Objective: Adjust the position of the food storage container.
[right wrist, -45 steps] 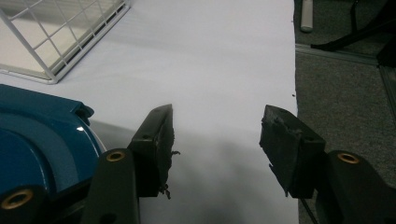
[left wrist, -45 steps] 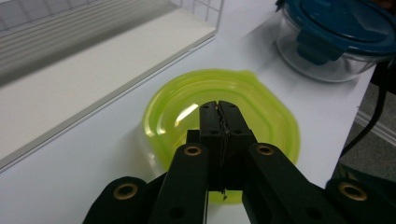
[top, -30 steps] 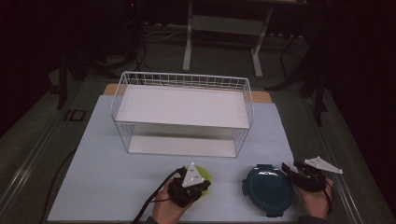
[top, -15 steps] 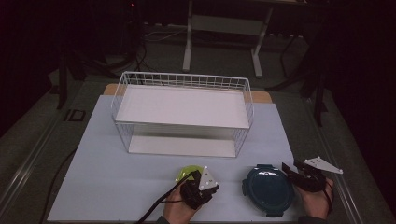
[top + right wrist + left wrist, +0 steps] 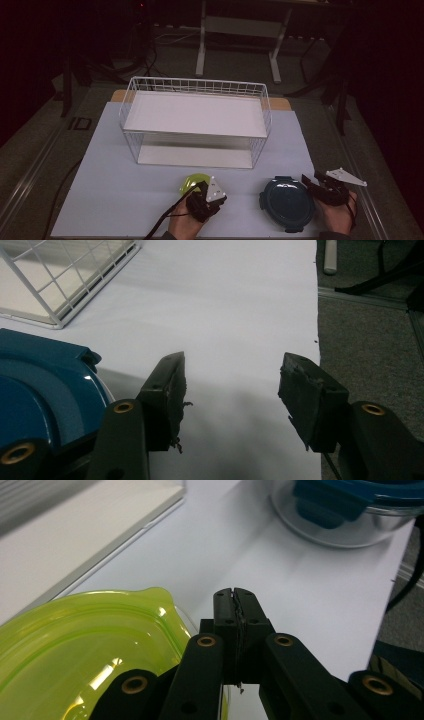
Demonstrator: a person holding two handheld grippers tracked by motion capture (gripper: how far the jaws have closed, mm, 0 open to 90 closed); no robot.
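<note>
In the high view, your left gripper (image 5: 202, 192) is at the bottom centre, touching the green lid (image 5: 193, 183). Your right gripper (image 5: 312, 183) is at the lower right, just beside the blue container (image 5: 286, 202). The wire basket (image 5: 196, 120) stands in the middle on the white mat (image 5: 100, 170).

In the left gripper view, your jaws are pressed together with nothing between them, the green lid at the lower left.

In the right gripper view, your jaws are spread apart, the blue container at the left edge.
</note>
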